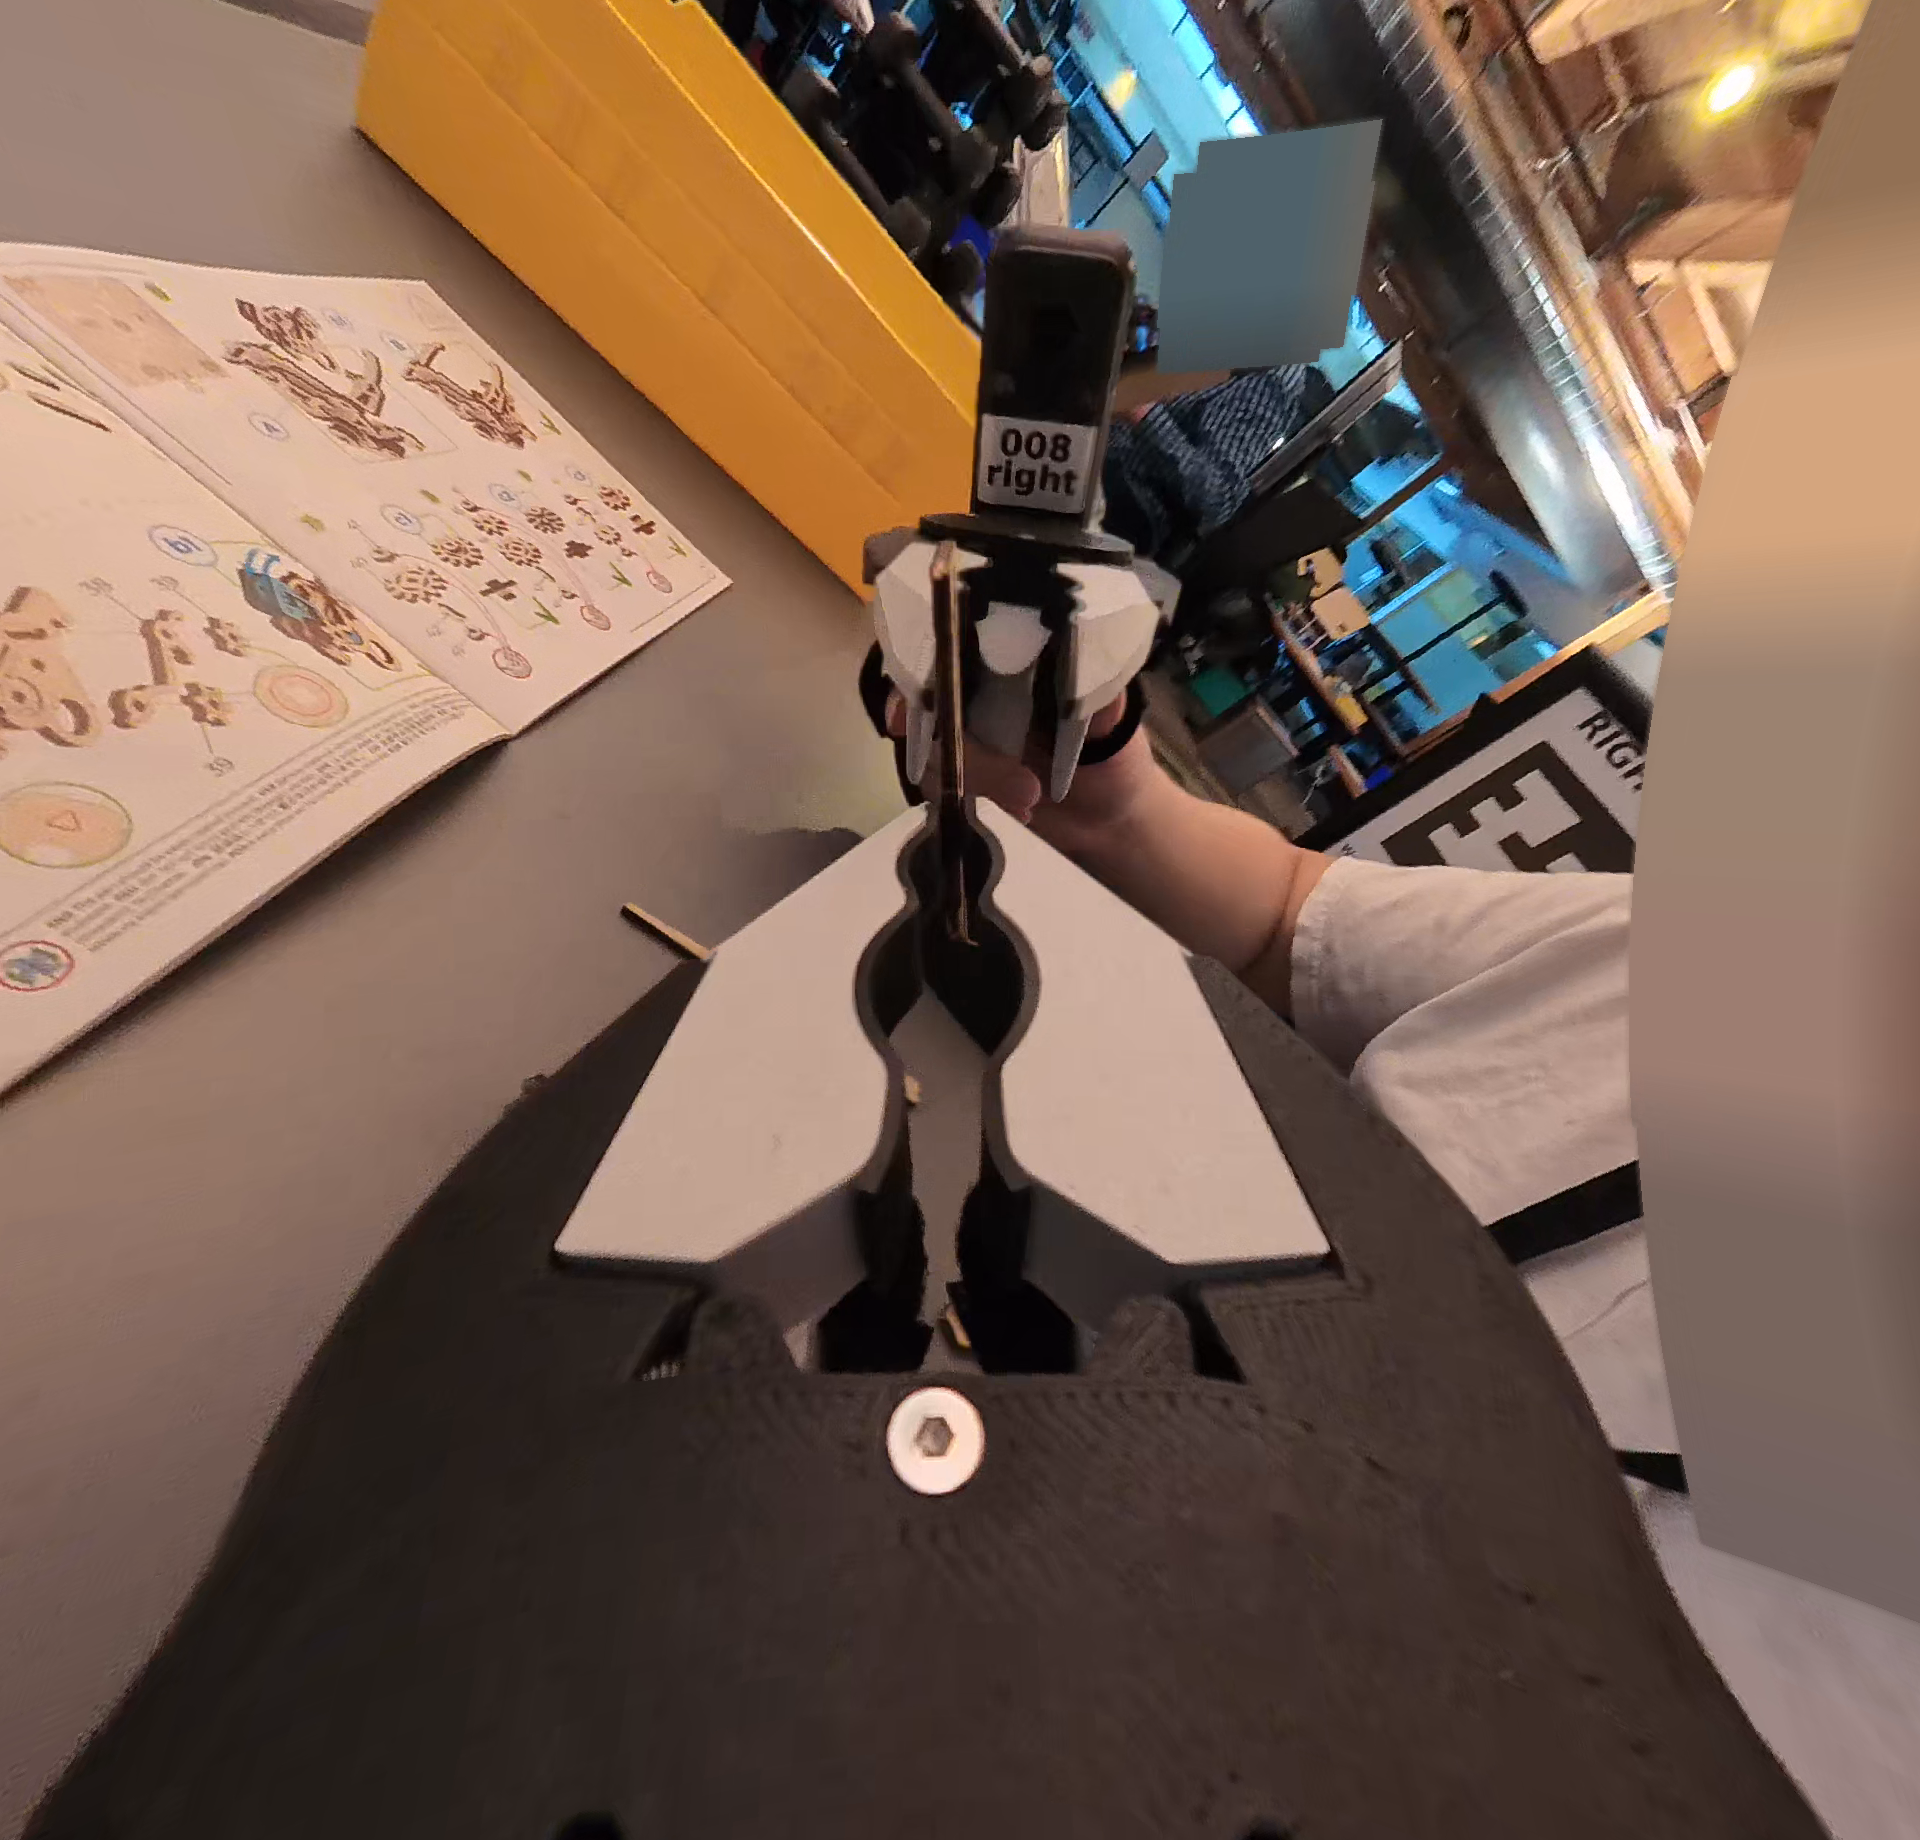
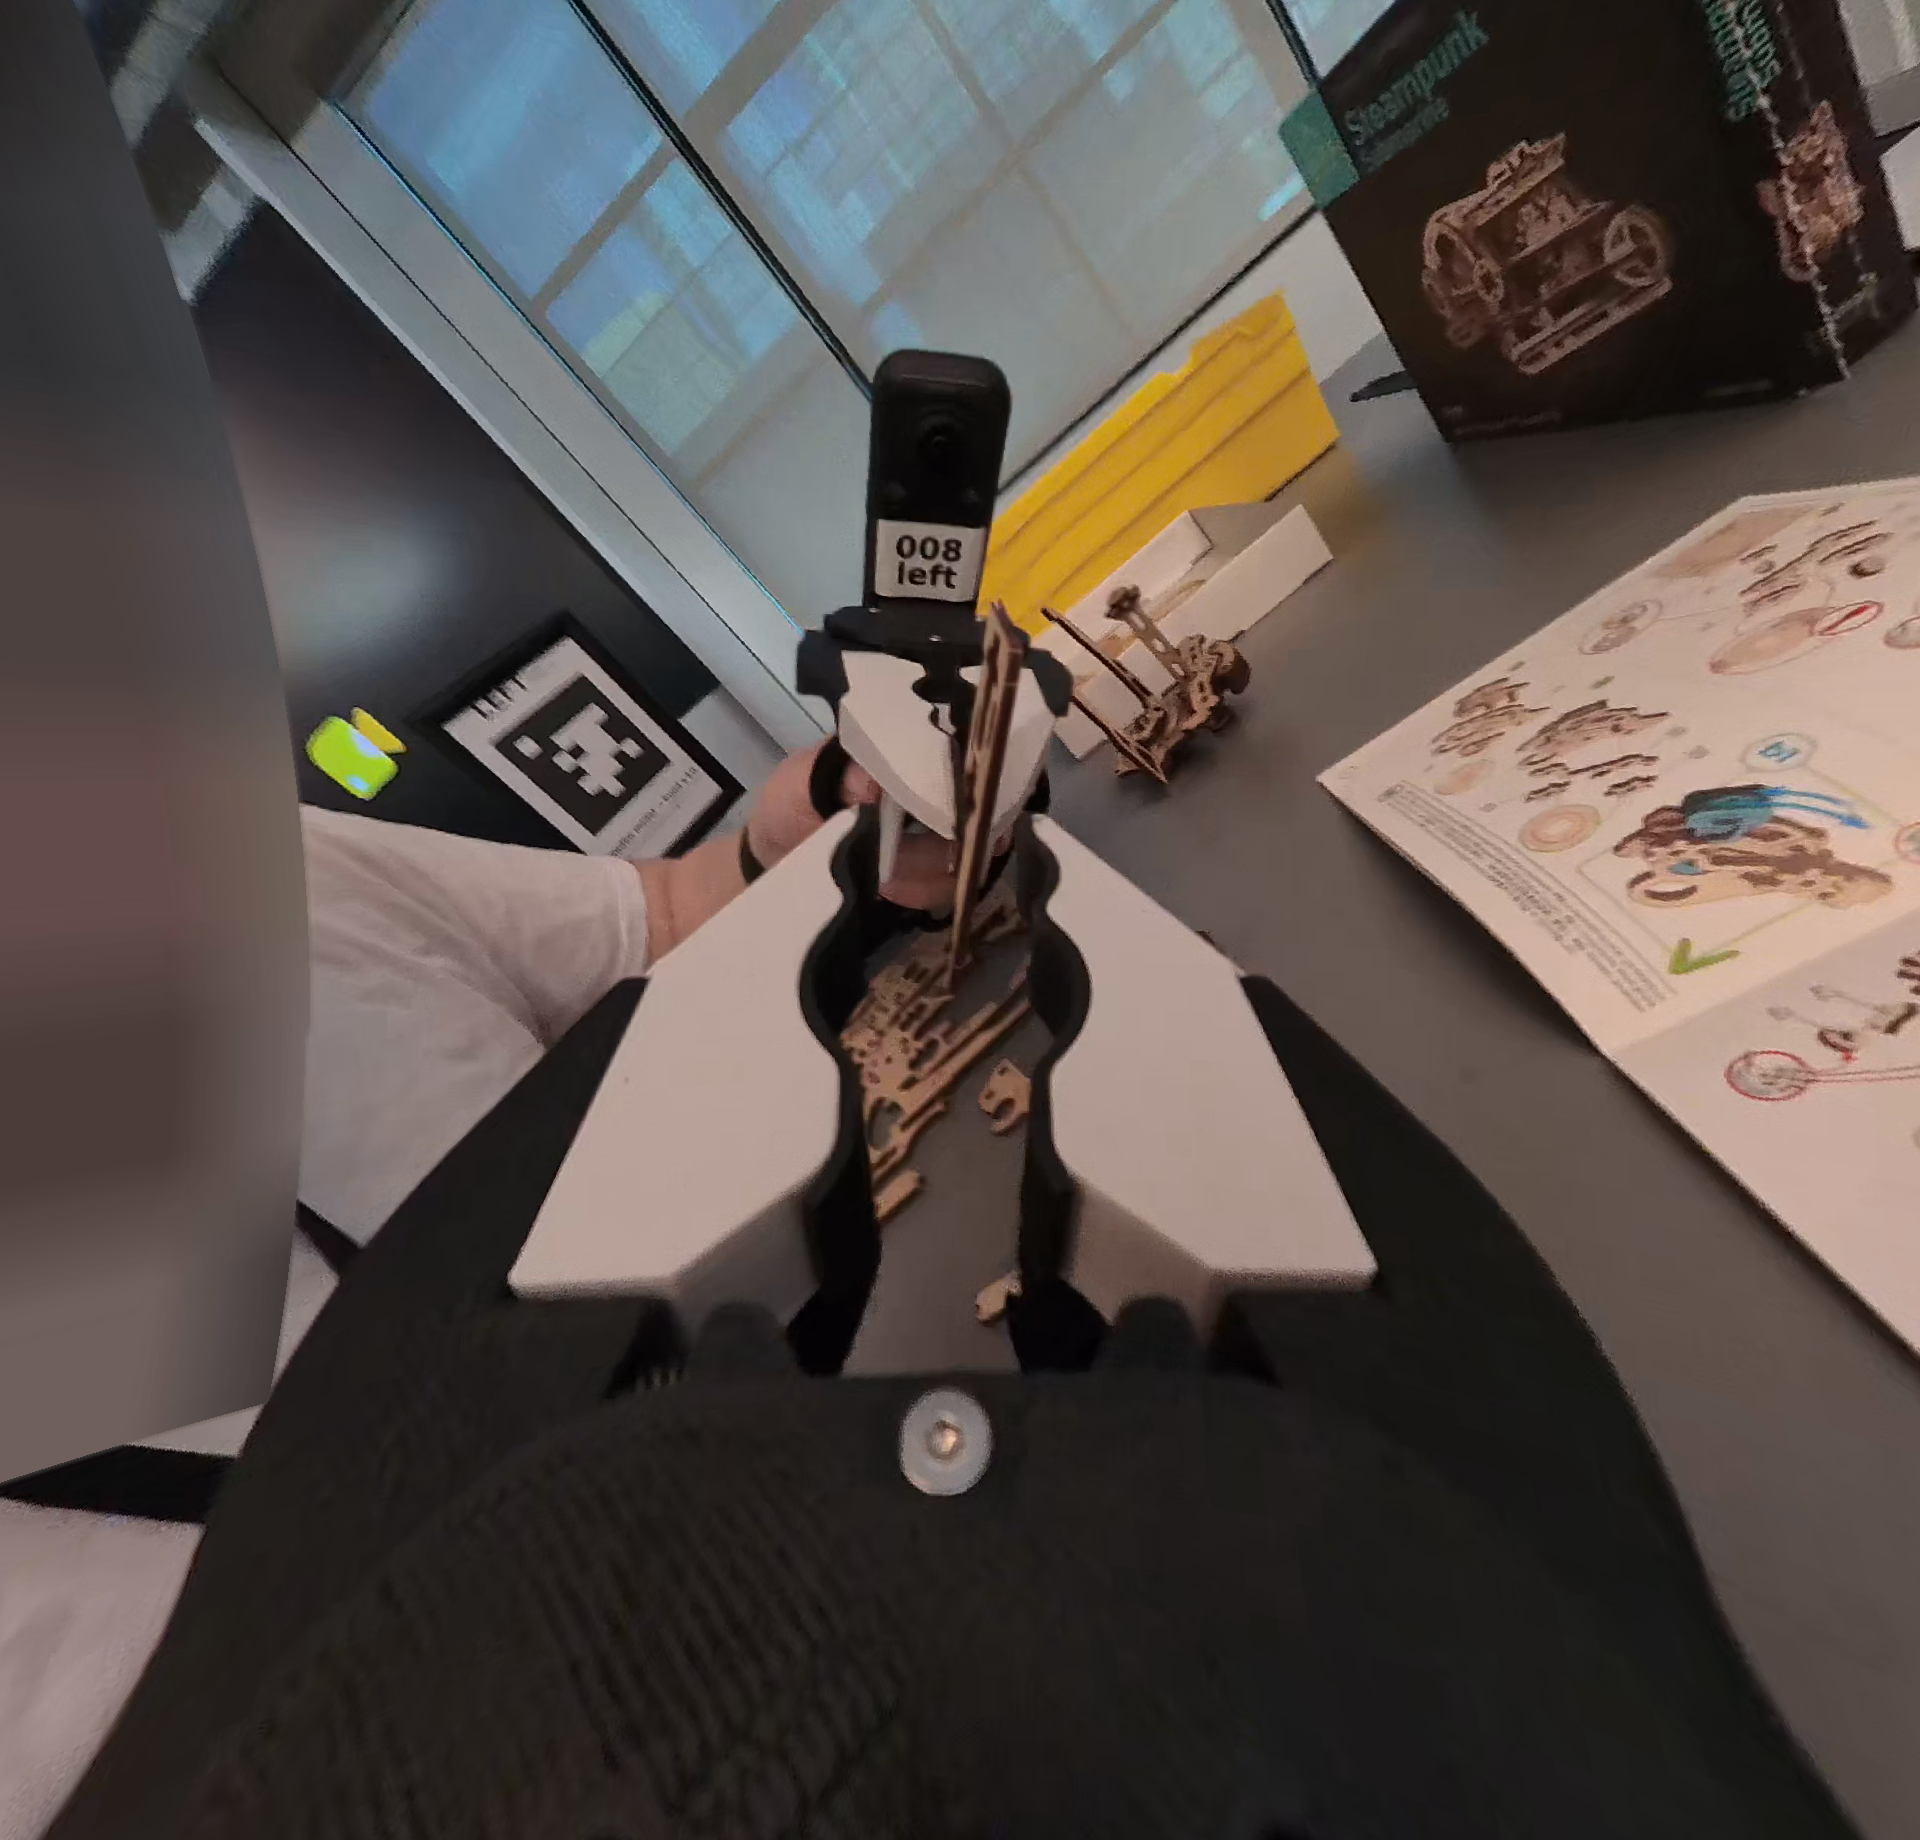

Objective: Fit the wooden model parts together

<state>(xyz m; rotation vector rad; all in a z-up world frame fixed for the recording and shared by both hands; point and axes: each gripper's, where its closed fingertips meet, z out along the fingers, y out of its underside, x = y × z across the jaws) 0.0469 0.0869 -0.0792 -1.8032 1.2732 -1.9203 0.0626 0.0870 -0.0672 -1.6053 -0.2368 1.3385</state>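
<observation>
Seen only from the right wrist: a flat fretted sheet (image 2: 925, 1052) lying on the surface (image 2: 1299, 907) under the right claw (image 2: 940, 834), with a small loose piece (image 2: 1006, 1094) just beside it; farther ahead and to the right, a half-built model (image 2: 1164, 694) next to a white box (image 2: 1257, 543), and well beyond, a dark box (image 2: 1610, 190) standing upright. Seen only from the left wrist: a short stick (image 1: 665, 933) lying on the surface (image 1: 416, 1063) just left of the left claw (image 1: 951, 840), and a blurred workshop background past the surface's far edge. Common to both views: an open booklet (image 1: 312, 564) (image 2: 1662, 803) and yellow bins (image 1: 665, 190) (image 2: 1174, 460), left of the left claw, right of the right claw. Facing each other tip to tip in the air, the two claws, each with a hand (image 1: 1091, 782) (image 2: 790, 814) behind it. Pinched edge-on between the nearly closed tips of the left claw: a thin wooden strip (image 1: 948, 710) (image 2: 987, 741), standing almost upright, its upper end reaching past the tips toward the opposite claw's body. From the left wrist, the right claw (image 1: 992, 788) visibly spread, the strip close to one of its fingers. From the right wrist, the strip's lower end sitting in the gap between the spread fingers, contact with either one impossible to tell; the left claw (image 2: 925, 824) pressed together around the strip.
</observation>
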